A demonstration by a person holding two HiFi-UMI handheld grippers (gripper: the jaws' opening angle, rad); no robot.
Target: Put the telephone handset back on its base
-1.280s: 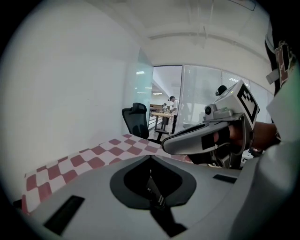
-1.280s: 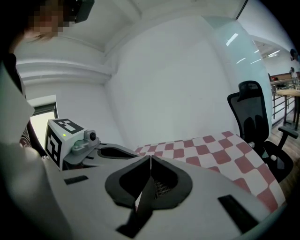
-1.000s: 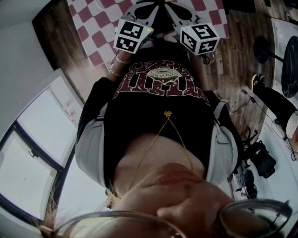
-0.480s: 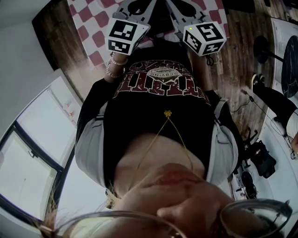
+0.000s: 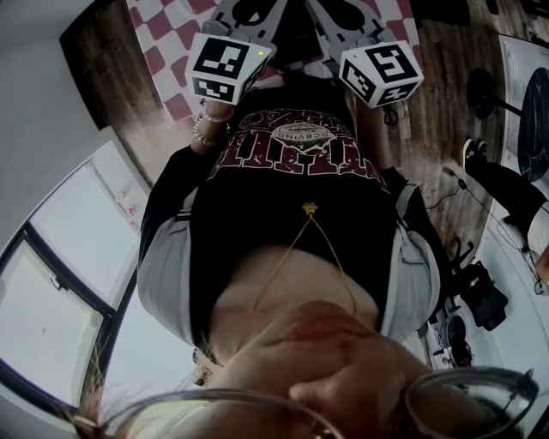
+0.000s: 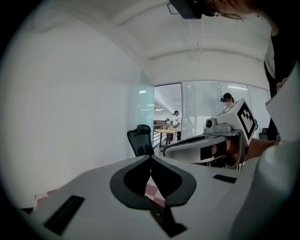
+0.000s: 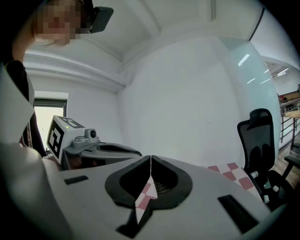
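Note:
No telephone, handset or base shows in any view. In the head view both grippers are held out in front of the person's black shirt, over a red-and-white checkered cloth (image 5: 171,51). The left gripper (image 5: 243,12) and the right gripper (image 5: 343,15) carry marker cubes, and their tips run off the top edge. In the left gripper view the left gripper (image 6: 150,158) is shut with nothing between its jaws. The right gripper (image 7: 150,160) in its own view is also shut and empty. Each gripper view shows the other gripper alongside.
A black office chair (image 6: 141,139) stands by a white wall and also appears as the chair (image 7: 257,140) at the right. Far off, people stand at a table (image 6: 165,132) behind glass walls. Dark wooden floor (image 5: 446,94) surrounds the cloth; bags and cables lie at the right.
Both grippers have shifted slightly toward the top of the head view and a little apart; the left marker cube moved left. Both stay shut.

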